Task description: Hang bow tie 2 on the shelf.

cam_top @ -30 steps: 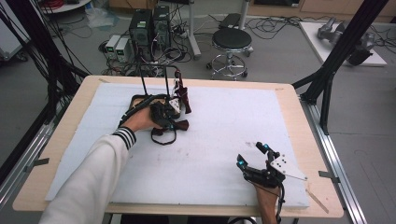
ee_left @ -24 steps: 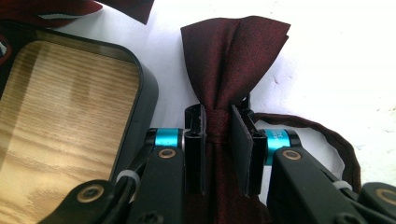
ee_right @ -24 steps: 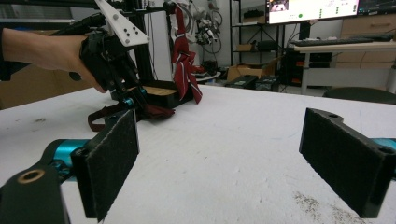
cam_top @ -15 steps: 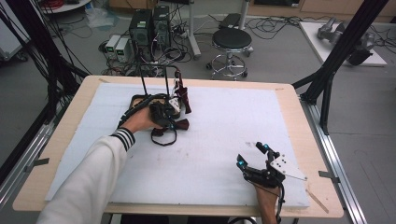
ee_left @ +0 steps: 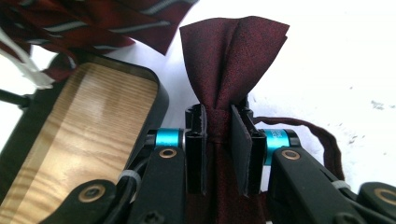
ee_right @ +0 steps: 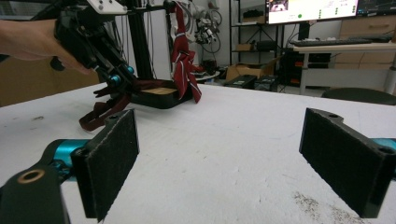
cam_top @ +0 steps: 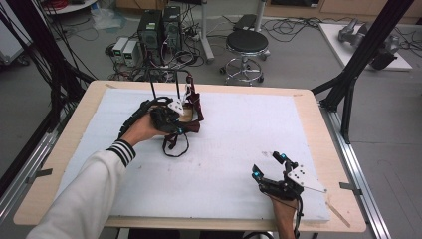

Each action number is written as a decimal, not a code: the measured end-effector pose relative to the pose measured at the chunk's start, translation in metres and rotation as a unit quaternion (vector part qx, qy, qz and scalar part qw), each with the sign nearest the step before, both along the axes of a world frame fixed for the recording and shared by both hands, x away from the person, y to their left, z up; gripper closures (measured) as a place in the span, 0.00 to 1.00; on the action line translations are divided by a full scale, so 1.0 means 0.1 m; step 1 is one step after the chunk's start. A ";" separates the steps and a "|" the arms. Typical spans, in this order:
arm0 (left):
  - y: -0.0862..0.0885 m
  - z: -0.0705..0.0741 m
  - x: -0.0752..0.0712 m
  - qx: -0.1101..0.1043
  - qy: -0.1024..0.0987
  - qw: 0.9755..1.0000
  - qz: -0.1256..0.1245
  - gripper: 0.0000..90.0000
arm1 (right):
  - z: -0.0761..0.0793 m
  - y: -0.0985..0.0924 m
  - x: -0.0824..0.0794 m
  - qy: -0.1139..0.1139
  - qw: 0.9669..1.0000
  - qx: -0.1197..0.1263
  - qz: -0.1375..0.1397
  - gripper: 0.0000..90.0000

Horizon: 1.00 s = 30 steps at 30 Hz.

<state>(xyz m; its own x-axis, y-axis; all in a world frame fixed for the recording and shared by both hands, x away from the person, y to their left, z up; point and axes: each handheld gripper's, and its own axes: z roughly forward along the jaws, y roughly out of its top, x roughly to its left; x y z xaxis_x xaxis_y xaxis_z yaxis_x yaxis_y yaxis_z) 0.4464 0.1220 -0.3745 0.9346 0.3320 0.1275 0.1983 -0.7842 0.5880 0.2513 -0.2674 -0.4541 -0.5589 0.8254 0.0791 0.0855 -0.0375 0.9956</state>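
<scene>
While the high view shows the left gripper (cam_top: 180,130) clamped on a bow tie (cam_top: 174,142), it has lifted slightly since a second ago, so the tie is probably heading for the rack (cam_top: 169,84). Its own view shows the pads pinching the knot beside a wooden base (ee_left: 88,135). Right gripper (ee_right: 224,163) rests wide and empty on the white mat (cam_top: 239,144); shelves and desks stand behind.

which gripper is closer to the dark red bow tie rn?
Left. The left gripper is shut on the bow tie at its middle, beside the wooden-topped stand. The right gripper sits open near the table's front right, well apart.
</scene>
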 end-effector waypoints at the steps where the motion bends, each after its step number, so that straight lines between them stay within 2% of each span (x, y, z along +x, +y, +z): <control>1: 0.02 0.01 -0.01 -0.010 0.000 1.000 0.004 0.85 | 0.00 0.00 0.00 0.000 1.000 0.000 0.000 0.12; 7: 0.12 0.07 -0.06 -0.040 -0.009 0.999 0.016 0.85 | 0.00 0.00 0.00 0.000 1.000 0.001 -0.001 0.12; 10: 0.18 0.09 -0.10 -0.060 -0.013 0.998 0.029 0.85 | 0.00 0.00 0.00 0.000 1.000 0.000 0.001 0.12; 14: 0.26 0.14 -0.13 -0.075 -0.020 0.996 0.037 0.85 | 0.00 0.00 0.00 0.000 1.000 0.000 -0.001 0.12; 20: 0.38 0.25 -0.23 -0.109 -0.038 0.992 0.052 0.85 | 0.00 0.00 0.00 0.004 1.000 0.001 0.000 0.12; 30: 0.58 0.34 -0.32 -0.132 -0.054 0.987 0.073 0.85 | 0.00 0.01 0.00 0.003 1.000 -0.001 0.000 0.12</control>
<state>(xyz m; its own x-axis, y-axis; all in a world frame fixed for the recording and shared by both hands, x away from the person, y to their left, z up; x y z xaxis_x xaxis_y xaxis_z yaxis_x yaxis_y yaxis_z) 0.4141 0.1796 -0.3404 0.8605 0.4966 0.1142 0.2229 -0.5683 0.7921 0.2514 -0.2667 -0.4539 -0.5589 0.8253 0.0804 0.0909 -0.0354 0.9952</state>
